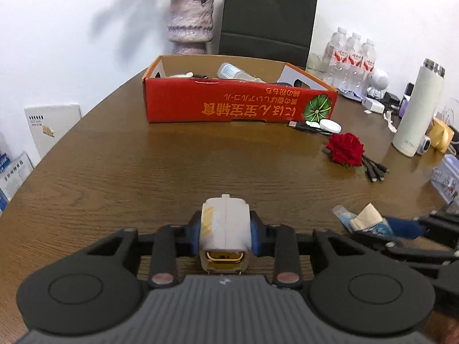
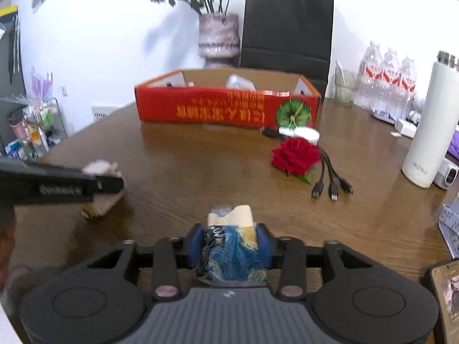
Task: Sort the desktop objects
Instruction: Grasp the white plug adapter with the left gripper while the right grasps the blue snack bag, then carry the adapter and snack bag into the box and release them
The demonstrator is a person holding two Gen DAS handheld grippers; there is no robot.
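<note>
My left gripper (image 1: 225,229) is shut on a white boxy container with a gold clasp (image 1: 225,226), held just above the brown table (image 1: 172,166). My right gripper (image 2: 231,242) is shut on a blue printed tissue pack (image 2: 232,255) with cream tissue poking out of its top. The pack also shows at the right edge of the left wrist view (image 1: 364,220). The left gripper and its white object show at the left of the right wrist view (image 2: 97,183). An open red cardboard box (image 1: 238,106) (image 2: 226,109) holding several items stands at the far middle of the table.
A red rose (image 1: 345,149) (image 2: 295,157), black cable ends (image 2: 332,183) and a white round disc (image 1: 330,126) lie right of the box. A white flask (image 1: 416,109) (image 2: 430,120), water bottles (image 1: 350,54), a vase (image 1: 190,23), a black bag (image 1: 266,20) and a phone (image 2: 447,295) stand around.
</note>
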